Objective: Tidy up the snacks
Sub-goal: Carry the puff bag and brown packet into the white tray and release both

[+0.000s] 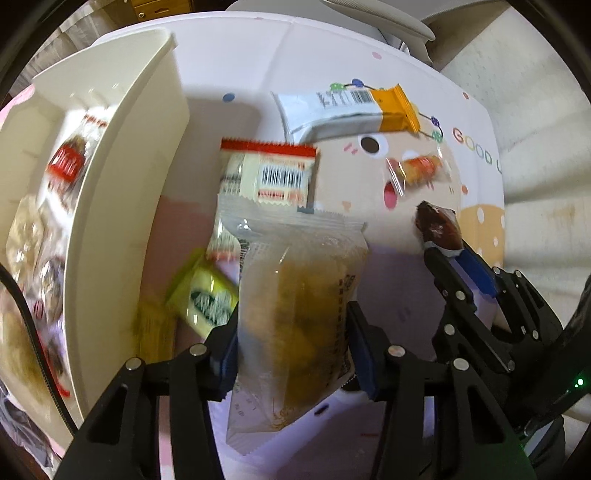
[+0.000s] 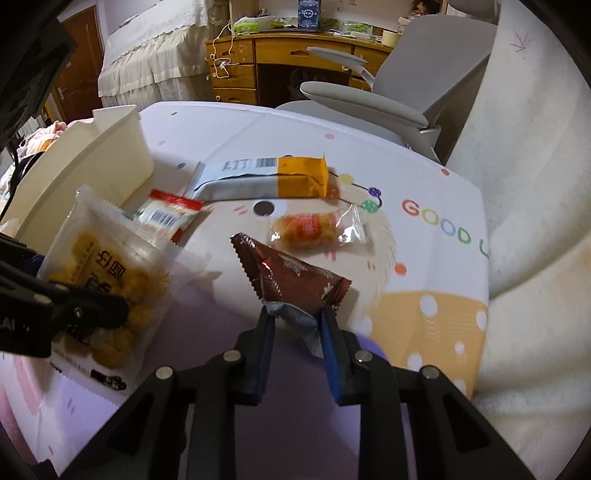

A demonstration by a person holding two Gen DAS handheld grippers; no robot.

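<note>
Crowding bin (image 1: 122,206): apparently blurred wrappers (image 1: 207,299).

On the white cartoon-printed tablecloth (image 2: 424,177) I read "GOOD" in multicoloured capitals at about three o'clock in my right wrist view, with the next letter cut off at the cloth's edge. At twelve o'clock, a dark blue box (image 2: 308,14) on the wooden desk carries white lettering that looks like "CHAGEE". The grey-and-orange foil bar wrapper (image 2: 266,179) shows a barcode and printing too blurred to read. The clear pouch of yellow puffed snacks (image 2: 107,273), at nine o'clock, bears bold black Chinese characters I cannot make out. The red-edged white sachet (image 1: 271,173) shows only a barcode.
</note>
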